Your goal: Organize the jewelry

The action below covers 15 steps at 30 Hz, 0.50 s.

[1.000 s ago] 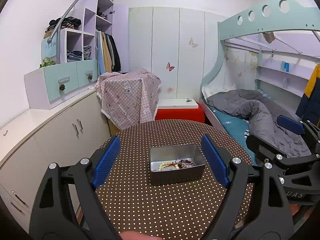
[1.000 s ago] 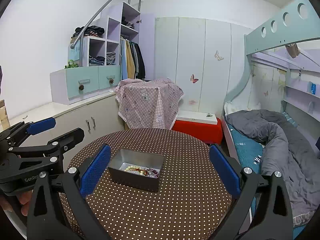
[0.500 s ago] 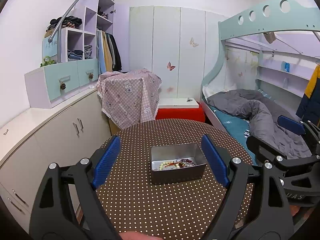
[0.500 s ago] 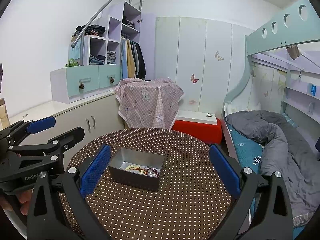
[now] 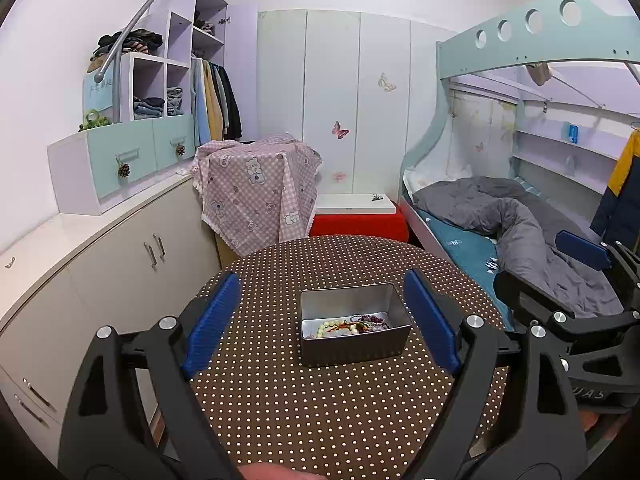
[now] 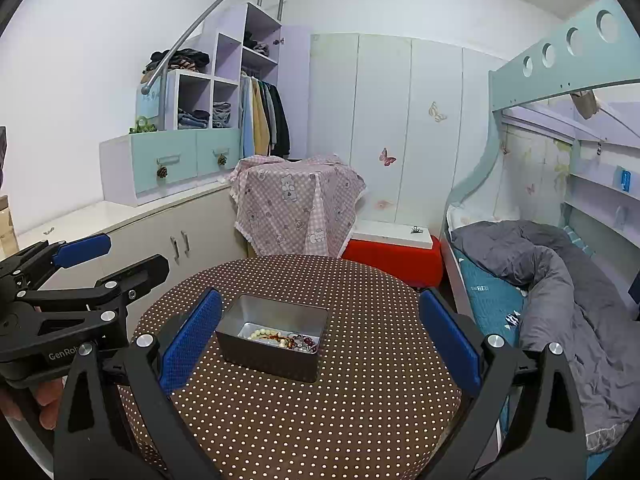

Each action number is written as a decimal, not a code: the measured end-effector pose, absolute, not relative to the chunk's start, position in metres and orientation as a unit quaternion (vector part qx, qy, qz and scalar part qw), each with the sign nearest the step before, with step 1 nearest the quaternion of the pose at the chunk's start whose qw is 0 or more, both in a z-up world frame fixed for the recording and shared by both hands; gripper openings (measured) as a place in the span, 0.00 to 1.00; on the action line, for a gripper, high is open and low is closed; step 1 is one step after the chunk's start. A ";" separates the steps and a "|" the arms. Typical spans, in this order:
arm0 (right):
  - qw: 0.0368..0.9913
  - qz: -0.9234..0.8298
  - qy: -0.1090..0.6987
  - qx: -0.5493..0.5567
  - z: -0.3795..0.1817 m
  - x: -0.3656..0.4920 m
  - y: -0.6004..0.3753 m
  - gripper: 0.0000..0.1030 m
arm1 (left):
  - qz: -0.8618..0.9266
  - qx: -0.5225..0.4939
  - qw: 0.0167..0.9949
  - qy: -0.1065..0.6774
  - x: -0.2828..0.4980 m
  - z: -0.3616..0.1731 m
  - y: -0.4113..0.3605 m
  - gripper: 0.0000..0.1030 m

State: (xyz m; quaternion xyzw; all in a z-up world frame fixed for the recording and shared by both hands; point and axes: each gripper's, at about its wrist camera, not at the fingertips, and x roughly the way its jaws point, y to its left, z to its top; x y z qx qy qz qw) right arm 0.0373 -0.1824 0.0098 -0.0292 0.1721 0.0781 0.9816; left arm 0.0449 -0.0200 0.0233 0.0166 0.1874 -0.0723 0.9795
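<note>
Left wrist view: the left gripper (image 5: 324, 320) stands wide apart, empty, above the round table (image 5: 320, 408). Right gripper (image 6: 320, 340) spread wide too, holding nothing. One metal tin (image 5: 354, 330) sits mid-table; the jewelry (image 5: 350, 326) inside is a tangle, pieces uncountable.

Two matching tools here: the left gripper (image 5: 322, 316) is all matte black plastic, angular arms with triangular cut-outs, silver round screw heads at the joints, and long blue textured pads (image 5: 212, 320) lining the fingers. The right gripper (image 6: 320, 336) wears the same black frame, same blue pads (image 6: 450, 338). White lettering, partly cut off, marks each body. Bare fingertips (image 6: 46, 408) show beneath the left gripper's body.
</note>
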 end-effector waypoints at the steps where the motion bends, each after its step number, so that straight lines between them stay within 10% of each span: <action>1: 0.982 0.078 0.172 -0.029 0.010 0.037 -0.183 0.92 | -0.072 0.017 0.980 0.187 0.045 0.023 -0.020 0.81; 15: 0.981 0.073 0.175 -0.027 0.011 0.035 -0.182 0.92 | -0.069 0.020 0.980 0.187 0.044 0.026 -0.017 0.84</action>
